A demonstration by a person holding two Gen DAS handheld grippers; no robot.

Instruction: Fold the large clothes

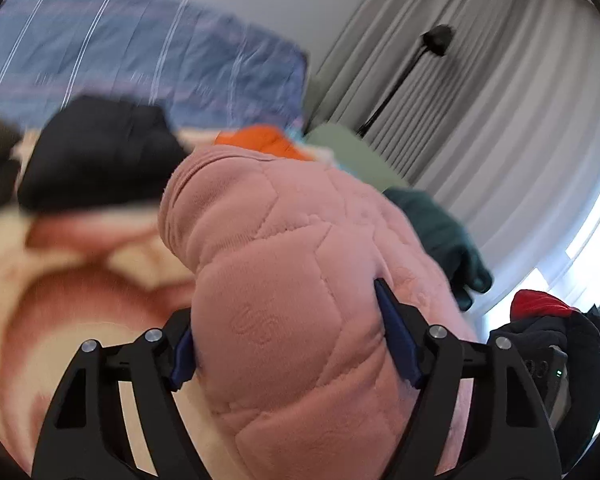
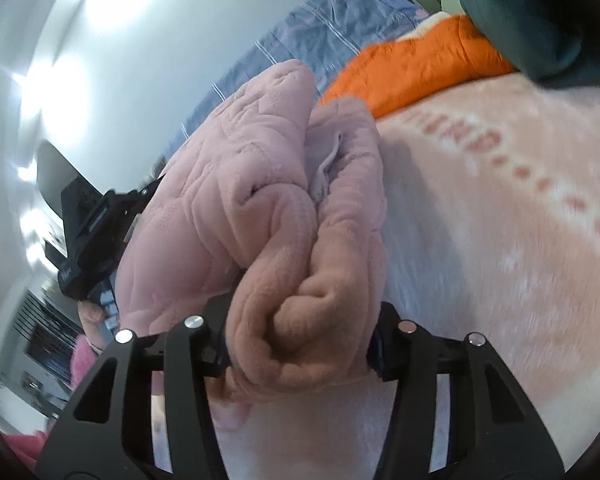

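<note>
Together, both claws (image 1: 296,336) (image 2: 300,344) apparently clamp the pink quilted garment (image 1: 300,248) (image 2: 228,184).

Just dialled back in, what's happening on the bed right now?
A person holds a gripper in each hand, and both are clamped on the pink quilted fleece garment. The left gripper grips one thick bundle of it, the right gripper another, lifting it above the pale pink blanket. An orange padded jacket lies behind.

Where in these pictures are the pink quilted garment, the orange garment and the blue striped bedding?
pink quilted garment (image 1: 292,280), left wrist view, on its stitched panel between the fingers.
orange garment (image 2: 412,72), right wrist view, on the middle of its puffy surface.
blue striped bedding (image 1: 140,60), left wrist view, on its wrinkled middle.
</note>
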